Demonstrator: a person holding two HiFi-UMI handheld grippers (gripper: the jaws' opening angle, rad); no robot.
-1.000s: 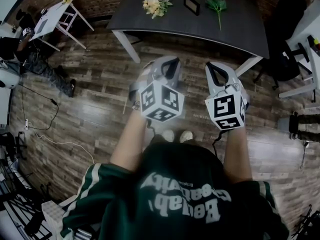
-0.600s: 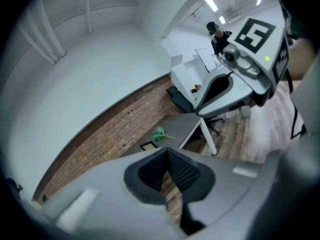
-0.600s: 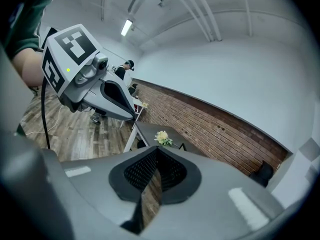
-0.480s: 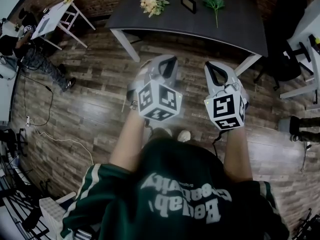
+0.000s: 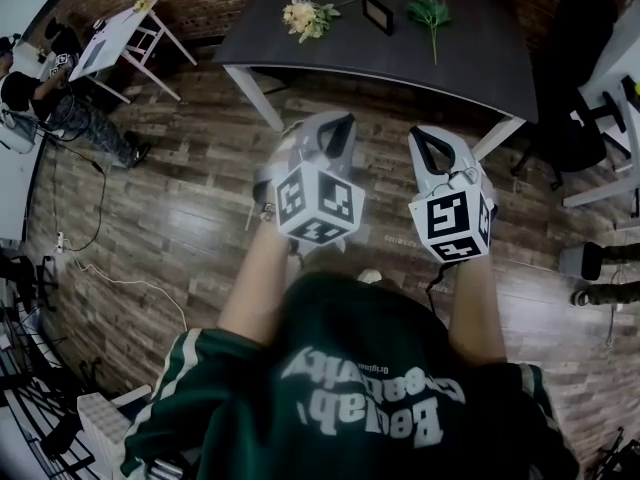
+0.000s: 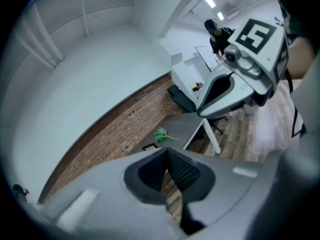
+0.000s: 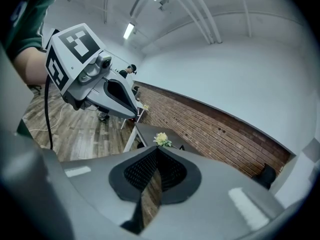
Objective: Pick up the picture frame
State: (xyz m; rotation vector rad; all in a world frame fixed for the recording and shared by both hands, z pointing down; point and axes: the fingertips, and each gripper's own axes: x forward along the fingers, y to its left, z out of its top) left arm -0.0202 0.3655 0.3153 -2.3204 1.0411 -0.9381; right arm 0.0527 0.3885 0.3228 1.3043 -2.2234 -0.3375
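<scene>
L gripper (image 5: 338, 120), R gripper (image 5: 420, 133) abreast, jaws closed

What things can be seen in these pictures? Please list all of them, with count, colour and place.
Table: one, dark grey, ahead by the brick wall
Frame: one, black, on the table, between flowers and sprig
Flowers: one bunch, cream, on the table, left of the frame
Sprig: one, green, on the table, right of the frame
Side table: one, white, far left
Chair: one, black, right of the table
Person: one, dark clothes, beside the side table
Floor: brown wood planks
Left gripper: one, grey, shut, empty, over the floor
Right gripper: one, grey, shut, empty, beside the left one
Top: one, green, on the wearer
</scene>
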